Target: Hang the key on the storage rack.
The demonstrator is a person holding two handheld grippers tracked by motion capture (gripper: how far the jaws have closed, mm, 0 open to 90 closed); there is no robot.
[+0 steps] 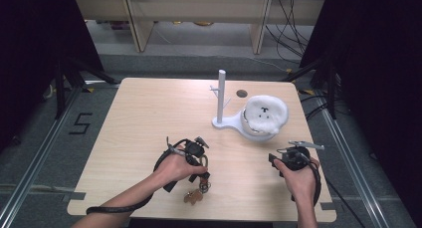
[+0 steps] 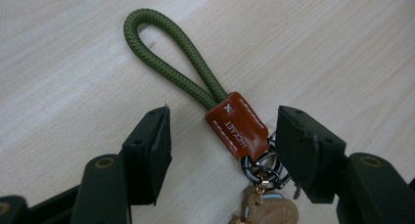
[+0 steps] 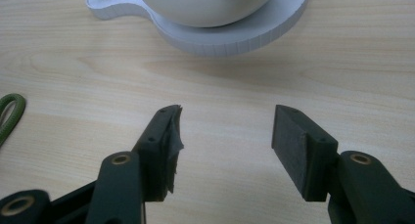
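A keychain [image 2: 237, 126] lies flat on the wooden table: an olive rope loop [image 2: 169, 53], a brown leather tag, dark metal rings and a tan charm [image 2: 269, 212]. My left gripper [image 2: 225, 117] is open, its jaws standing either side of the leather tag without touching it. In the high view the keychain [image 1: 195, 194] lies near the front edge under my left gripper [image 1: 200, 171]. My right gripper [image 3: 227, 111] is open and empty above bare wood, facing the white stand's base [image 3: 235, 35]. It sits at the front right [image 1: 292, 154].
A white stand [image 1: 221, 96] with an upright post and short pegs rises at the table's middle back. Its round base holds a bowl with a white fluffy item [image 1: 265, 113] on top. A small dark hole [image 1: 242, 93] marks the tabletop behind it.
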